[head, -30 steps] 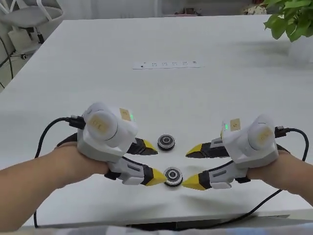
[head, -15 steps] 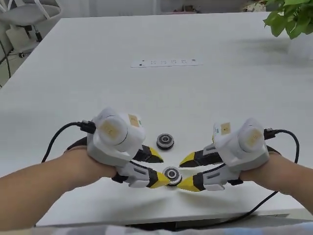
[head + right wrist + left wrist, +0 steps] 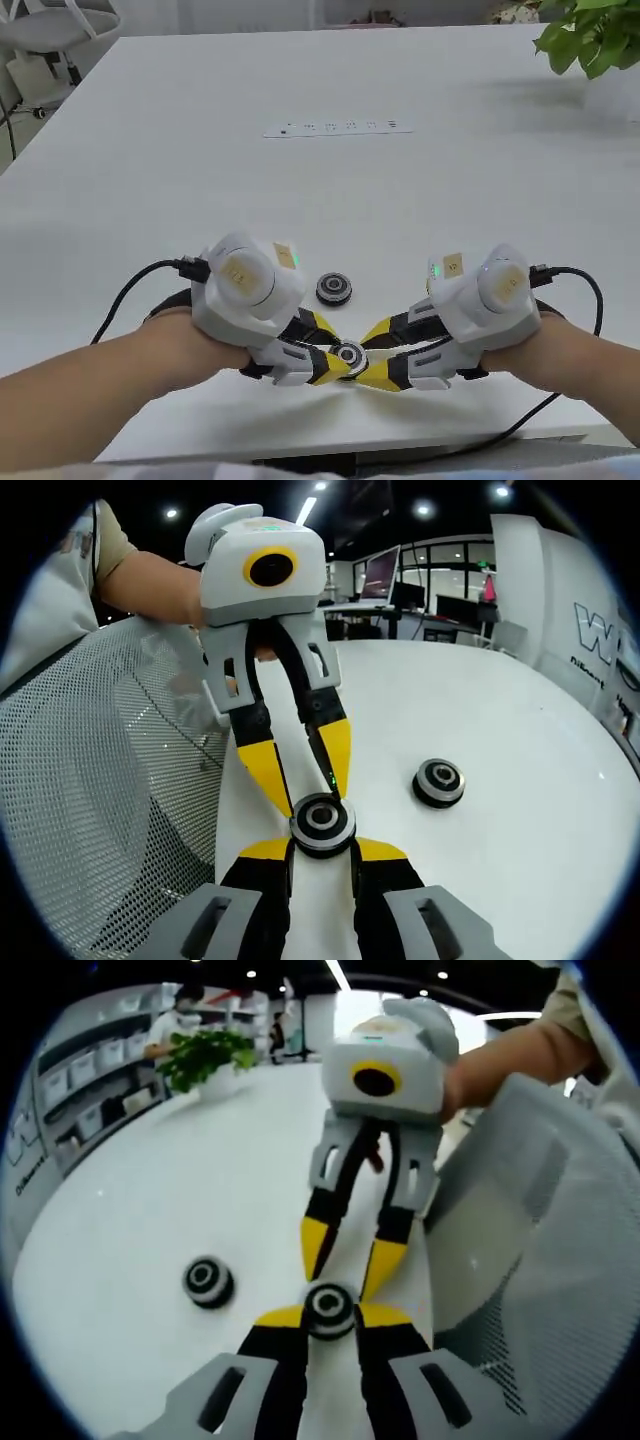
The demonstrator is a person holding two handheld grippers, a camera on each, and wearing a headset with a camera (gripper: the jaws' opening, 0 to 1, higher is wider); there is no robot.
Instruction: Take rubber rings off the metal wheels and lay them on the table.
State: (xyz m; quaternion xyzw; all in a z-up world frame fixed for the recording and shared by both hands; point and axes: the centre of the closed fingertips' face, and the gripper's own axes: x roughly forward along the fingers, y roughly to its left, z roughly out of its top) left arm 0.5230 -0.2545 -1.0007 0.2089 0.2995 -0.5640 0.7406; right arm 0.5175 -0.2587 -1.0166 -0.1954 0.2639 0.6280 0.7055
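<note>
We are clenching the left gripper (image 3: 333, 364) and the right gripper (image 3: 369, 366) on the same wheel (image 3: 350, 354), from opposite sides. The spare wheel (image 3: 334, 288) is lying on the counter (image 3: 300, 190) just beyond the gripped wheel, apart from it.

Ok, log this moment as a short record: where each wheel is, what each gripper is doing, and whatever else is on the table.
surface: white table
near wheel: flat by the table's near edge, between the two grippers
far wheel: flat just beyond it, apart from both grippers
left gripper: jaws closed against the near wheel from the left
right gripper: jaws closed against the same wheel from the right
rubber rings: dark band round each wheel, not yet off
also on table: power strip mid-table, potted plant at the far right
</note>
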